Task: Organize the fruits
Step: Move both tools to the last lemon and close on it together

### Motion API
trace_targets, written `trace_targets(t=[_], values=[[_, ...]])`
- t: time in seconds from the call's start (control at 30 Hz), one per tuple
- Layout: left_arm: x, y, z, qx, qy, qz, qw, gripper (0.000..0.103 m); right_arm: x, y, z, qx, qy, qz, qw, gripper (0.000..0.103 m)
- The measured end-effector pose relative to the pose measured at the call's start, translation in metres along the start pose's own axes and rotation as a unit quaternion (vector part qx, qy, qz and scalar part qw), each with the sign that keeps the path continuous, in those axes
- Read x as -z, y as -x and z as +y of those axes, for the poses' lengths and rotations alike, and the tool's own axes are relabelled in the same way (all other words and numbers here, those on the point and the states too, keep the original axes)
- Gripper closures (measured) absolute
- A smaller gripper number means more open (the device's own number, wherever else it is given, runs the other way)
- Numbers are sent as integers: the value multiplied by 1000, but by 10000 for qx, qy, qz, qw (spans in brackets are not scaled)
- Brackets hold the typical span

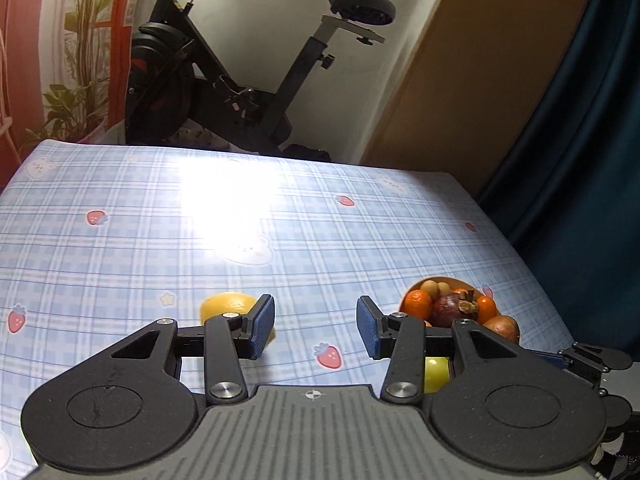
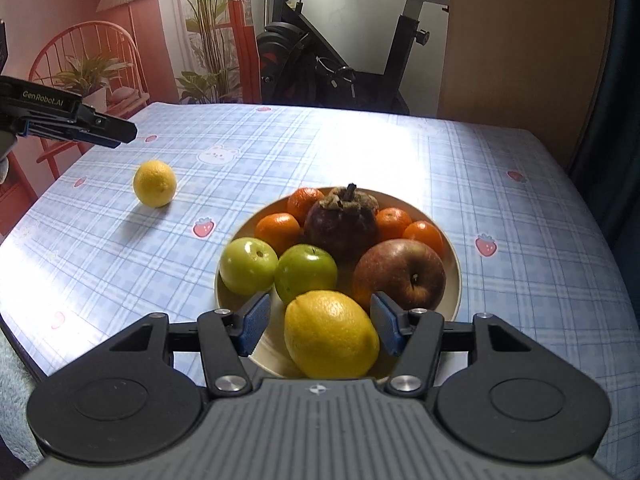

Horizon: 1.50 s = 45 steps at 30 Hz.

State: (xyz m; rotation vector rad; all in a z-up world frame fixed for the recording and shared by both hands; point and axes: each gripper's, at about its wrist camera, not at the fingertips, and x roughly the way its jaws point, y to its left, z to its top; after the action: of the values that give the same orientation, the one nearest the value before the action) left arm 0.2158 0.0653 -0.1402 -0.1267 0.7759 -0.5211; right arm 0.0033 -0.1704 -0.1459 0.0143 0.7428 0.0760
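Most fruit fills the bowl (image 2: 452, 296); right gripper (image 2: 320, 326) spread around a lemon (image 2: 330, 334); left gripper (image 1: 316, 326) apart, another lemon (image 1: 226, 306) just beyond.

Left gripper (image 1: 316, 326) spread wide, right gripper (image 2: 320, 322) likewise (both level)

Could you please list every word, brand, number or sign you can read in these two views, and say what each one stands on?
"GenRobot.AI": white lettering on the black side of the left tongs, seen in the right wrist view.

No other readable text. The tablecloth carries only printed strawberries, bunnies and stars, no words. Each wrist housing bears a small crosshair mark, not lettering. Nothing legible shows on the exercise bike.
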Motion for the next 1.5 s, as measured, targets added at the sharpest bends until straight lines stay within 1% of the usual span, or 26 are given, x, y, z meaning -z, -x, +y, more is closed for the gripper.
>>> trace_targets(t=[0.2,0.23,0.3,0.37,0.47,0.57,0.77,0.9,1.03,1.13,1.23,1.37,1.43,1.5], values=[[-10,7,30,-220,105,-34,9997,55,-23,-9,26,-294,232,-285,9989,43],[-11,7,34,-248,124,-13,9996,55,-27,-13,32,-361,289,-313,9984,43],[-12,4,39,-282,140,31,9995,51,-34,-25,44,-496,454,-334,9972,43],[-13,1,44,-274,151,86,9995,50,-40,-39,55,-642,584,-345,9956,43],[-13,-7,51,-216,201,167,9994,50,-51,-62,68,-947,555,-320,9934,43],[-13,-18,58,-158,298,266,9991,50,-63,-84,81,-1159,615,-263,9910,44],[-12,-34,68,-47,480,442,9979,50,-83,-123,105,-1505,679,-2,9863,44],[-10,-42,72,39,544,528,9971,50,-90,-144,119,-1616,737,168,9839,44],[-8,-47,82,198,781,598,9950,49,-96,-159,124,-1716,729,295,9820,44],[-8,-49,85,236,811,634,9944,48,-100,-167,128,-1755,763,381,9808,44],[-6,-53,88,317,865,704,9933,47,-100,-174,132,-1811,798,453,9792,44],[-2,-56,93,410,990,744,9915,43,-98,-179,132,-1894,700,509,9781,44],[-2,-59,96,478,1089,760,9900,43,-98,-181,131,-1914,645,535,9779,45],[-1,-61,94,492,1073,738,9903,46,-96,-179,131,-1894,632,485,9787,46]])
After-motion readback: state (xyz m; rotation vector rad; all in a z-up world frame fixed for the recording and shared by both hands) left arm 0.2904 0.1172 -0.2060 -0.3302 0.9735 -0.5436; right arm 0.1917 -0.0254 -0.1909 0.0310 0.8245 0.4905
